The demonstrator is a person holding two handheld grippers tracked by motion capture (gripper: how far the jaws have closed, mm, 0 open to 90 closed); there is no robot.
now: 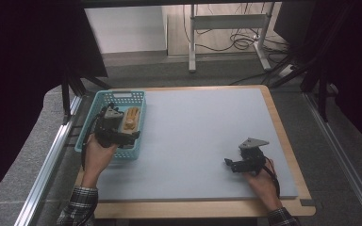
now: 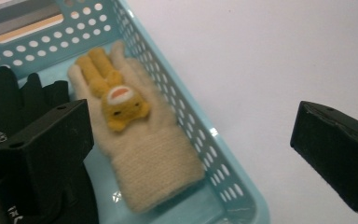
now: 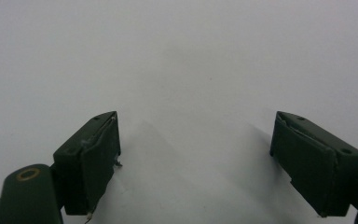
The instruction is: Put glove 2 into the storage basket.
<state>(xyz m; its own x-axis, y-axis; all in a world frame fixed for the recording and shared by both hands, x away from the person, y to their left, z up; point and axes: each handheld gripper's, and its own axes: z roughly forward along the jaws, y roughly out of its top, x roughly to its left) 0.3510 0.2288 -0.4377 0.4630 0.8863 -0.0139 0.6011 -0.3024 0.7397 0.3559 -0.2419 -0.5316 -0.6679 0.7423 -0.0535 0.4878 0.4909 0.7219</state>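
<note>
Cream glove (image 2: 142,144) flat in basket (image 2: 223,172), fingers toward far wall; both hand-held grippers released

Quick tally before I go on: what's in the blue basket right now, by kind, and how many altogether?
Cream glove with a yellow plush animal on it: 1
Black glove: 1
Total: 2 gloves, both lying in the blue basket. The left hand-held gripper is above the basket with its jaws apart, holding nothing.
</note>
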